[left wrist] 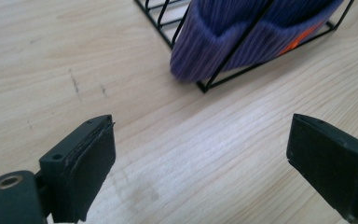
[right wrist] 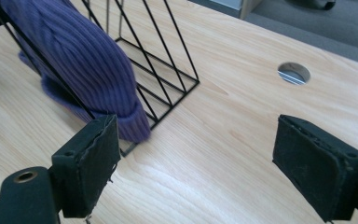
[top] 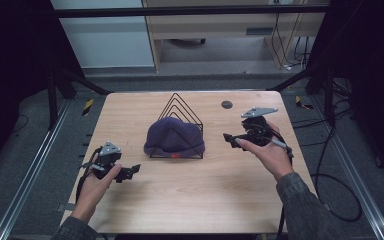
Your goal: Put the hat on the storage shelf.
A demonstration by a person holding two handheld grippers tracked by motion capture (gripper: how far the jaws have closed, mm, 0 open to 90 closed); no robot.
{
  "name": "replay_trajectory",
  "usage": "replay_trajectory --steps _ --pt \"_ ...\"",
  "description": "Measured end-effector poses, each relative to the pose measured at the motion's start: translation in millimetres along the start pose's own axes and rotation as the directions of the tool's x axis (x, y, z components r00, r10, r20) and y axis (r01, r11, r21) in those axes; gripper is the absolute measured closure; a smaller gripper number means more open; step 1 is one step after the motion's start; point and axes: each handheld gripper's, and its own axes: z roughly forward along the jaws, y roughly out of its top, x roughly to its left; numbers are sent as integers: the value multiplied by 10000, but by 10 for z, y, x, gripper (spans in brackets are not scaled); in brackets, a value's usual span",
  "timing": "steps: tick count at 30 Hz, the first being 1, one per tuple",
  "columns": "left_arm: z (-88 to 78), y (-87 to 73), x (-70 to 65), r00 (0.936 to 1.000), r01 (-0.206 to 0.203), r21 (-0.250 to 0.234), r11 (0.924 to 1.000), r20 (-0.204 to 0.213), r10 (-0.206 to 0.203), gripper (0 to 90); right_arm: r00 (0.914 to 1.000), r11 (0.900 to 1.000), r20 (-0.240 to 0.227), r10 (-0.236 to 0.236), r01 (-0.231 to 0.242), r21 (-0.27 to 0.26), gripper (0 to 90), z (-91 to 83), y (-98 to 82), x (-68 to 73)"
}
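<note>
High view: left gripper (top: pixel 132 171), jaws apart and gripping nothing, is hovering left of a purple beanie (top: pixel 174 137) sitting in a black wire rack (top: pixel 182 107) mid-table; right gripper (top: pixel 228 138), also gaping empty, is flanking it.

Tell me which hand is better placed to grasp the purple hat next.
Probably right: the right gripper, fingers open, points at the purple hat in the wire rack; its view shows the brim nearer than the left gripper view does.
</note>
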Motion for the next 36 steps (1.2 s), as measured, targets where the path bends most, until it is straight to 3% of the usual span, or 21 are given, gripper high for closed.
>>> replay_trajectory --steps 7,13,18,23,29,36 --pt "29 -132 38 9989 -135 342 9993 -454 151 75 9985 9987 223 504 -505 25 139 -28 -301 -127" --pt "50 -217 101 9983 95 498 9987 -579 -66 78 9953 9956 293 920 -924 130 132 -36 -594 -193" --pt "74 -285 110 9984 -18 918 9958 -564 70 79 9900 9890 228 1393 -1403 467 126 4 -843 -243" --pt "126 -332 102 9978 -230 1523 9881 -576 321 74 9835 9796 223 1796 -1809 875 110 75 -1078 -271" --pt "180 -347 77 9978 -347 1867 9818 -487 446 59 9752 9699 462 2164 -2202 1043 106 121 -1237 -320" --pt "208 -360 82 9982 -299 1777 9836 -452 386 12 9667 9598 817 2426 -2515 1249 94 183 -1343 -380"
